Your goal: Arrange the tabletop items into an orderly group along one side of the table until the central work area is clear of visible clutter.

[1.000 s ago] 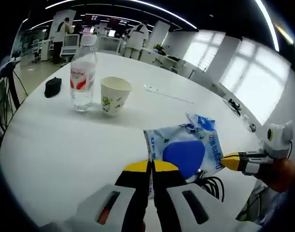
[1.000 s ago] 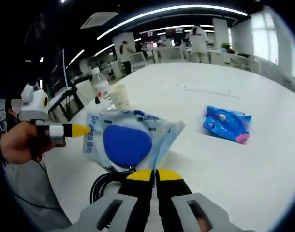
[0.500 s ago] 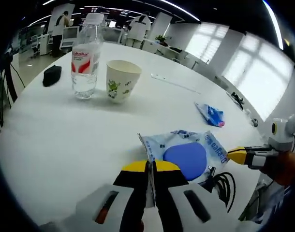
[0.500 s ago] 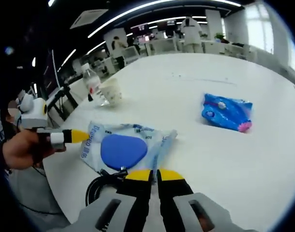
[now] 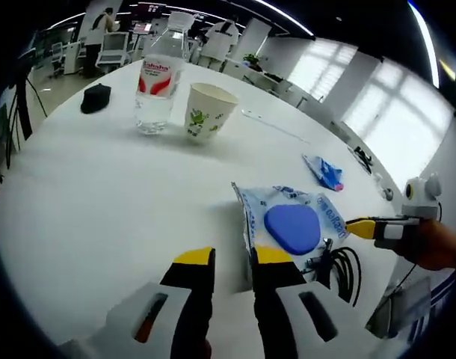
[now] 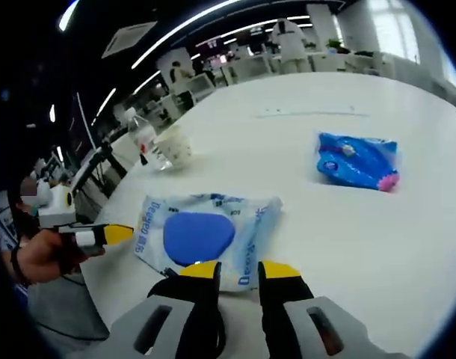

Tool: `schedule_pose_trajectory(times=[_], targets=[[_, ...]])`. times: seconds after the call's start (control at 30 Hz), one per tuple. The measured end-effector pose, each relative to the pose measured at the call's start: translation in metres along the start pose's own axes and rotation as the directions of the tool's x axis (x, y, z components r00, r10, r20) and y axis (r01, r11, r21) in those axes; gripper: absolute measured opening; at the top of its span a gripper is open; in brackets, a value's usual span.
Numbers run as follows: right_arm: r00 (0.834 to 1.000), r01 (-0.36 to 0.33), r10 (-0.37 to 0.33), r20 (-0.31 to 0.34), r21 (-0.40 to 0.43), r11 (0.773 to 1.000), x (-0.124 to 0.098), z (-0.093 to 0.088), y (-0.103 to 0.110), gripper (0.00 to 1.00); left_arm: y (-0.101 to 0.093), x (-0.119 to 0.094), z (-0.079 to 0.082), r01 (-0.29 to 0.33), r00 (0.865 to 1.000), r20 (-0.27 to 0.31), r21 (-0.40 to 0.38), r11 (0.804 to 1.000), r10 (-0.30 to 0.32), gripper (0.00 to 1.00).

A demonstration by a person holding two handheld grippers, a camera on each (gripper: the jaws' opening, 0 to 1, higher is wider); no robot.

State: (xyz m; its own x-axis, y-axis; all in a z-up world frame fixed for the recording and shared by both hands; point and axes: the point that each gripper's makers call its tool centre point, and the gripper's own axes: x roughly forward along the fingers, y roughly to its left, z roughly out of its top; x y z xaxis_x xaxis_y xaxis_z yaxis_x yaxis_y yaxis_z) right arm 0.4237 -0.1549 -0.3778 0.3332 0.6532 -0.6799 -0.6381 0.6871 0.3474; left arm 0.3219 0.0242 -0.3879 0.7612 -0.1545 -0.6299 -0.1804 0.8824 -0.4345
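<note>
Both the left gripper (image 5: pixel 232 258) and the right gripper (image 6: pixel 239 271) have their jaws spread and hold nothing. The flat pale-blue plastic packet with a dark blue oval (image 5: pixel 288 224) lies on the white table (image 5: pixel 101 209) just ahead of each, its long axis running from one gripper towards the other. Farther beyond the left gripper stand the white paper cup (image 5: pixel 208 112) and the clear plastic water bottle with a red label (image 5: pixel 159 82); the small crumpled bright-blue packet (image 6: pixel 357 161) lies nearer to the right gripper.

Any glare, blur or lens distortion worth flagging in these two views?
Left gripper view: bright windows wash out the upper right, the table edge bows from fisheye. Right gripper view: ceiling light strips streak overhead, the water bottle is small and soft.
</note>
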Motion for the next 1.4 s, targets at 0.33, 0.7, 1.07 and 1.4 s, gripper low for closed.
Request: schedule_pose_trajectory(times=[0.33, 0.7, 1.07, 1.4], targets=[[1.0, -0.019, 0.019, -0.011, -0.001, 1.0, 0.003, 0.003, 0.006, 0.23, -0.013, -0.009, -0.014, 0.032, 0.999, -0.011, -0.012, 0.999, -0.032, 0.21], [0.998, 0.036, -0.035, -0.049, 0.015, 0.999, 0.018, -0.002, -0.013, 0.0, -0.018, 0.006, -0.017, 0.033, 0.999, -0.042, 0.013, 0.999, -0.032, 0.0], [0.994, 0.012, 0.002, 0.111, -0.126, 0.992, 0.02, 0.045, -0.008, 0.0, -0.015, 0.02, 0.026, 0.02, 0.997, 0.073, 0.076, 0.997, -0.025, 0.0], [0.979, 0.021, 0.015, 0.203, -0.173, 0.985, 0.003, 0.074, -0.004, 0.0, -0.028, 0.012, 0.054, 0.023, 0.988, 0.149, 0.095, 0.995, -0.037, 0.0]])
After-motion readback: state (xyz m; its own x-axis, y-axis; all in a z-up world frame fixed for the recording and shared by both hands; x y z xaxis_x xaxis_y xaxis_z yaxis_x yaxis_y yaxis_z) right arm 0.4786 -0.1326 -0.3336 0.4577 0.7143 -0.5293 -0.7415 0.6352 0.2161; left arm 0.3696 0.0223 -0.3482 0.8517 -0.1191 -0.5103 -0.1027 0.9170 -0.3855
